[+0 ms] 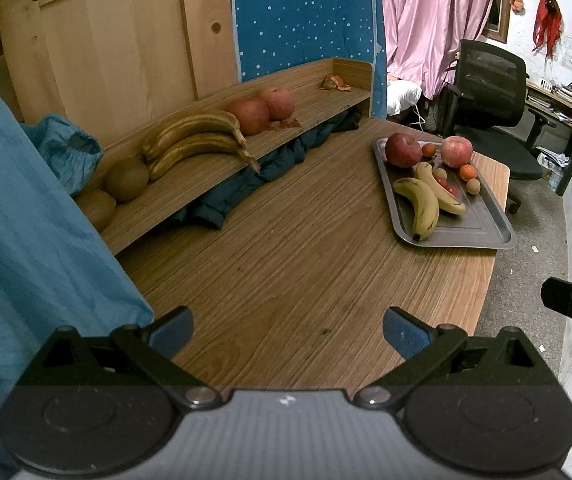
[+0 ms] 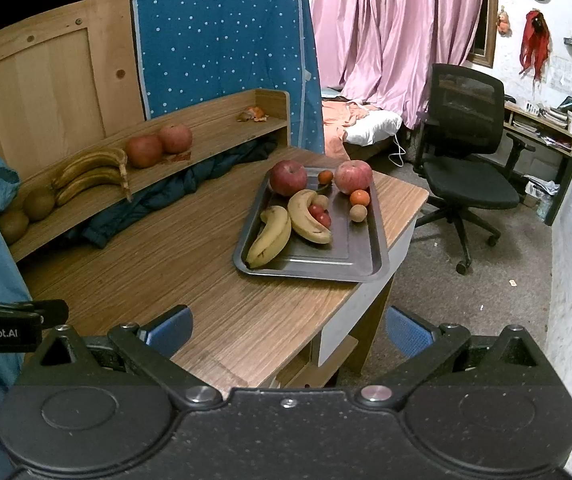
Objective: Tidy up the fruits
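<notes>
A metal tray (image 1: 482, 232) (image 2: 366, 264) sits near the table's far right edge. It holds two yellow bananas (image 1: 422, 204) (image 2: 273, 236), two red apples (image 1: 402, 149) (image 2: 288, 177), small oranges (image 2: 360, 198), a brown round fruit (image 2: 358, 213) and small red fruits (image 2: 320, 214). On the wooden shelf (image 1: 205, 176) (image 2: 97, 204) lie brown bananas (image 1: 193, 136) (image 2: 89, 172), two apples (image 1: 251, 115) (image 2: 143, 151) and round brown fruits (image 1: 126, 179) (image 2: 38, 203). My left gripper (image 1: 288, 334) hangs open over the bare table, far from the tray. My right gripper (image 2: 288, 332) is open above the table's near corner, empty.
Dark blue clothing (image 1: 269, 160) is stuffed under the shelf. Orange peel (image 1: 336, 83) lies at the shelf's far end. A blue cloth (image 1: 25, 220) hangs at left. A black office chair (image 2: 466, 160) stands on the carpet right of the table.
</notes>
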`<state>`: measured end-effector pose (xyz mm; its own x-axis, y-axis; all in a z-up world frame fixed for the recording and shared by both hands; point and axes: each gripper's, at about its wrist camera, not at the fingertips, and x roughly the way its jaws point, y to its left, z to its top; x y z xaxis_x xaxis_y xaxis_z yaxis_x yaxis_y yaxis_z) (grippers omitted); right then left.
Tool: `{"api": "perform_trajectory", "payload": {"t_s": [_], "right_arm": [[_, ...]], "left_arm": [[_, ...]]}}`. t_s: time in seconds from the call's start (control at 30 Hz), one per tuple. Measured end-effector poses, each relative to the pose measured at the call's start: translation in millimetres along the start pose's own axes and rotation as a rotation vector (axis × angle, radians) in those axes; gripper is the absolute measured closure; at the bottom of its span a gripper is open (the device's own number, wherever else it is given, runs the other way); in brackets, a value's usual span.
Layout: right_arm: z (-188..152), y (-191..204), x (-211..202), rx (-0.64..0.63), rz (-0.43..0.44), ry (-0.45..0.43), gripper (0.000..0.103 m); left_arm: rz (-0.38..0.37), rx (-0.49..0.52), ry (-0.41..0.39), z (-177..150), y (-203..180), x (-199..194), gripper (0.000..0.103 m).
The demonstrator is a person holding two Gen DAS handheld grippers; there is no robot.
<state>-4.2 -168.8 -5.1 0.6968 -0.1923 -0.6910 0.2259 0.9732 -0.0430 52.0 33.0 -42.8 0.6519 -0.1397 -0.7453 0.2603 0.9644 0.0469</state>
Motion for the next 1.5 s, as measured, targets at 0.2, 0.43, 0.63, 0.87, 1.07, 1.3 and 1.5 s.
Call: {"api": "perform_trajectory", "payload": {"t_s": [0.2,0.43,0.63,0.87,1.07,1.3,1.5], "right_arm": [[0.0,-0.8,-0.2,-0.001,0.001,0.000,0.001],[0.2,-1.7,-0.4,-0.002,0.001,0.000,0.001],[0.4,-2.3,-0.5,-0.003,0.002,0.000,0.001],[0.6,-2.7,-0.5,-0.003,0.003,0.001,0.001],[0.7,-2.5,-0.1,-0.003,0.003,0.001,0.001],[0.7,-2.4,0.2,-0.003,0.003,0.002,0.001],[0.9,-2.8,0.5,-0.003,0.003,0.002,0.001]], "left_arm": [[0.000,-0.001,0.000,-0.5,-0.6,-0.8,0.000],[-0.005,-0.001,-0.003,-2.0,-3.1,-3.0,0.000],[-0.007,0.001,-0.003,-2.9,-4.9,-2.8,0.000],[-0.007,0.001,-0.003,-2.8,-5.4,-2.6,0.000],[-0.007,0.001,-0.003,-2.7,-5.1,-2.4,0.000],[-0.003,-0.002,-0.001,-2.6,-5.3,-1.0,0.000],[-0.003,-0.001,-0.002,-2.6,-4.9,0.0,0.000]]}}
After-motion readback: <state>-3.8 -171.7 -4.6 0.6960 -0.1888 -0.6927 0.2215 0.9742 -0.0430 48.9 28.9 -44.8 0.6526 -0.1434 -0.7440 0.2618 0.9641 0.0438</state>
